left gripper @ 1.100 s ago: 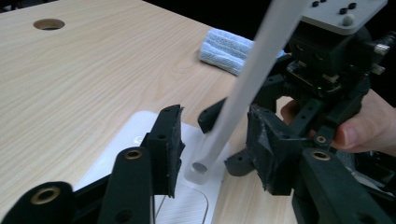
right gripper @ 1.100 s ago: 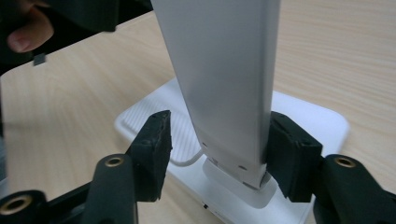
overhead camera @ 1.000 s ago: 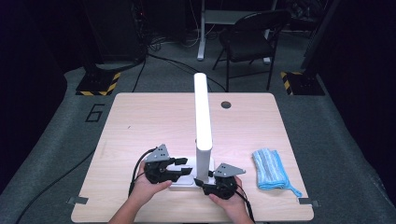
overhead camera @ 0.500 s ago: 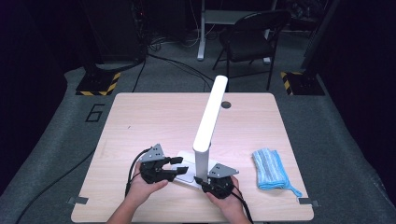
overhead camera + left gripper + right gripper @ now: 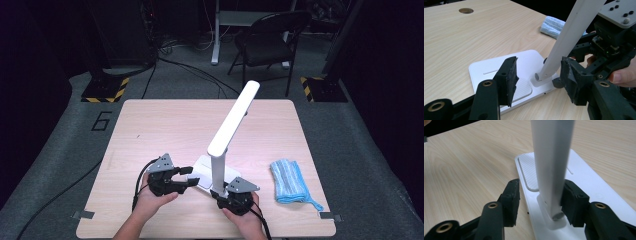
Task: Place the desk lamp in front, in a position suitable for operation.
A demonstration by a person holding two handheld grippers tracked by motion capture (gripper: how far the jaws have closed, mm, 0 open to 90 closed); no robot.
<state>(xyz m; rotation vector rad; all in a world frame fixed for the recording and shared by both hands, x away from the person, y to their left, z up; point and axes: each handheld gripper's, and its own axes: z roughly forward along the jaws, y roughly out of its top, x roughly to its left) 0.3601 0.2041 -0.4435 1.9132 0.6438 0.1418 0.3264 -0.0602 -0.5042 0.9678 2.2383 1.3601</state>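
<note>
Hard to make out from the high view: the tips of the right gripper (image 5: 226, 192), tucked behind the foot of the white desk lamp (image 5: 220, 150). Cut off at the top of both gripper views: the lamp's upper arm and head. Half hidden in the left gripper view: the far gripper and hand, behind the slanting post.

Right gripper (image 5: 539, 202): parted about halfway, just been opening again. Lamp post standing between the jaws near its hinge; the right-hand pad close against or touching the post, the left-hand pad clearly apart from it with bare table showing in the gap. No firm clamp visible.

Left gripper (image 5: 539, 77): also roughly half open, just been widening. Nothing pinched. Jaws straddling the near corner of the lamp's flat white base (image 5: 499, 67), hovering above it; post's foot directly ahead, between the two pads and a little beyond them.

Lamp itself: base flat on the wooden table (image 5: 165, 125), directly between the two grippers, post rising upright from the base, then the long head angling up and away from both hands. Folded blue cloth (image 5: 288, 180) lying well off to the outer side of the right gripper, untouched.
</note>
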